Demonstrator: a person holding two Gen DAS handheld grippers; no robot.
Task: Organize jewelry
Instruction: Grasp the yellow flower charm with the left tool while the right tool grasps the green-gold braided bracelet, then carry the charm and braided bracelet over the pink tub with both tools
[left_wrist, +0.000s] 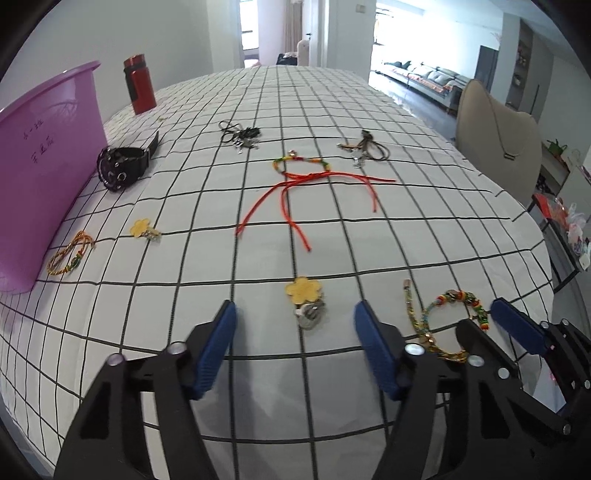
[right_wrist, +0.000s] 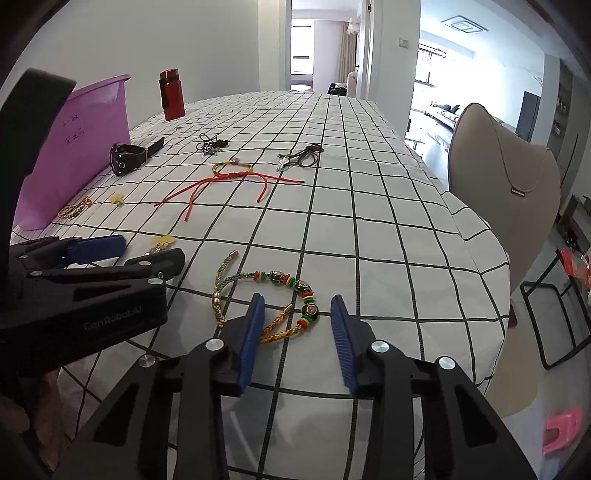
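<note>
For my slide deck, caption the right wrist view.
Right gripper open above a beaded bracelet on the checked tablecloth.

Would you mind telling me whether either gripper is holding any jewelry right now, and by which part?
Nothing is held. The left gripper brackets the yellow flower charm; the right gripper brackets the beaded bracelet. Both pieces lie on the tablecloth.

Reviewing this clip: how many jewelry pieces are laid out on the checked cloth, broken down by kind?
Braided or beaded bracelets: 3 — beaded bracelet, red-cord bracelet, small woven bracelet
Yellow flower charms: 2 — near charm, far charm
Dark cord pieces with metal charms: 2 — black bundle, brown bundle
Black strap watch: 1
Total: 8
</note>
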